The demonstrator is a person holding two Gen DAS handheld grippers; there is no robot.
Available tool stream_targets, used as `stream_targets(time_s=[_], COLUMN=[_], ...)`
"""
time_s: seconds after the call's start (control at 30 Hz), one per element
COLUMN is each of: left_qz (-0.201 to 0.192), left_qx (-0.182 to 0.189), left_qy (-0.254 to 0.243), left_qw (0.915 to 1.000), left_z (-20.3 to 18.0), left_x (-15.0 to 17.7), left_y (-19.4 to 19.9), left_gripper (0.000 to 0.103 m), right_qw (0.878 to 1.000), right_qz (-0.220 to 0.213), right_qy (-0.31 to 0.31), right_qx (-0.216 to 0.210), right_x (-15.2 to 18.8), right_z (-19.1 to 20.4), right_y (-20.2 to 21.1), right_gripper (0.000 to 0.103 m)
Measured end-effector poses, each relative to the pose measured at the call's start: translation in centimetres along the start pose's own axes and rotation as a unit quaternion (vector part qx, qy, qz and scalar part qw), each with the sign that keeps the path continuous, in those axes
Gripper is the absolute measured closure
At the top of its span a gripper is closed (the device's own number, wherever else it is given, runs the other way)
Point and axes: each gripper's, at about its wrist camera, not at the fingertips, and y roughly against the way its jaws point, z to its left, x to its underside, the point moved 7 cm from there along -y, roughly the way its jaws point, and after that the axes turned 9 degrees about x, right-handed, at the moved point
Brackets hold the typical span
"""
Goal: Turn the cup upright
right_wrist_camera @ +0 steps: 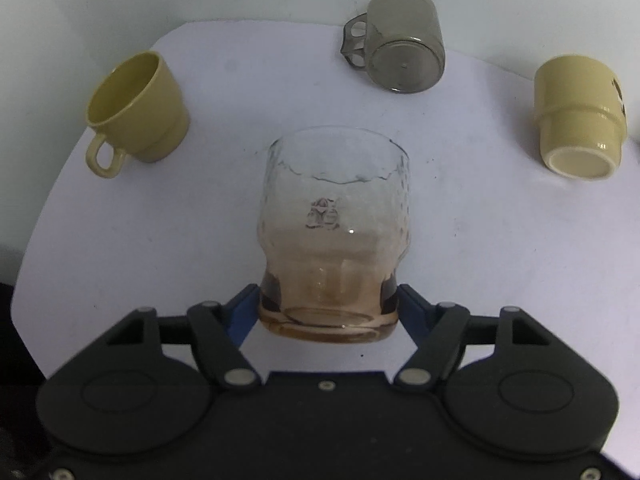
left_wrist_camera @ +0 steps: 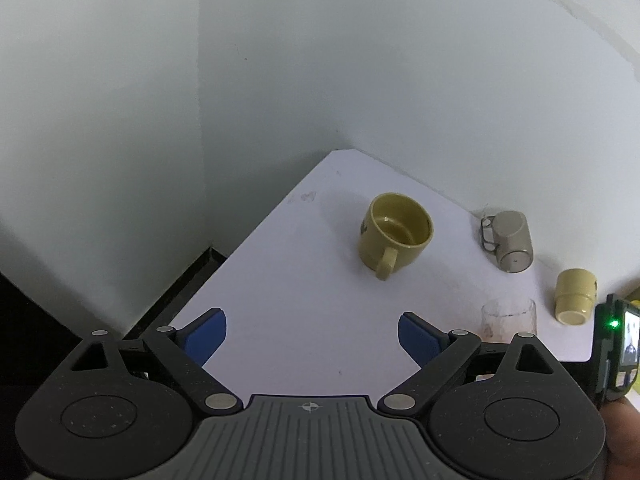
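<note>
A clear glass tumbler point(right_wrist_camera: 334, 236) with an amber base stands upside down on the white table point(right_wrist_camera: 160, 260). My right gripper point(right_wrist_camera: 328, 304) is shut on its base end, blue pads touching both sides. The tumbler also shows in the left wrist view point(left_wrist_camera: 508, 316). My left gripper point(left_wrist_camera: 312, 336) is open and empty above the table's near part, well short of an upright yellow cup point(left_wrist_camera: 394, 234) with a handle. That cup shows at the left in the right wrist view point(right_wrist_camera: 136, 112).
A grey translucent mug point(right_wrist_camera: 400, 44) and a cream-yellow cup point(right_wrist_camera: 580, 116) stand upside down at the back and right; both show in the left wrist view, the mug point(left_wrist_camera: 510, 246) and the cup point(left_wrist_camera: 574, 296). White walls close behind. The table's left edge point(left_wrist_camera: 224, 268) drops to a dark floor.
</note>
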Motion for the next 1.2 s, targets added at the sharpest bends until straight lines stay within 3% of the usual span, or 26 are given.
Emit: stream_targets(time_s=[0.43,0.9,1.07,1.2], left_qz=[0.006,-0.007,-0.013,-0.014], left_qx=[0.046,0.037,0.039,0.042], left_qy=[-0.02,-0.009,-0.007,-0.013], left_qw=[0.9987,0.9993,0.9991,0.9989], left_z=[-3.9,-3.1,-2.7,-2.7], left_x=[-0.6,-1.1,-1.8,-1.9], left_y=[-1.4,-1.0,-0.7,-0.6], left_gripper=[0.01,0.01,0.01,0.01], right_qw=[1.0,0.999,0.999,0.998], right_qz=[0.002,-0.016,-0.012,-0.056], right_qy=[-0.029,-0.031,-0.036,-0.028], right_qx=[-0.001,-0.007,0.011,0.019], right_x=[-0.5,-3.8,-5.3,-6.2], right_z=[-1.4,-2.1,-1.9,-1.9], right_y=[3.3,3.3,2.6,4.0], right_gripper=[0.032,0.032,0.031,0.028])
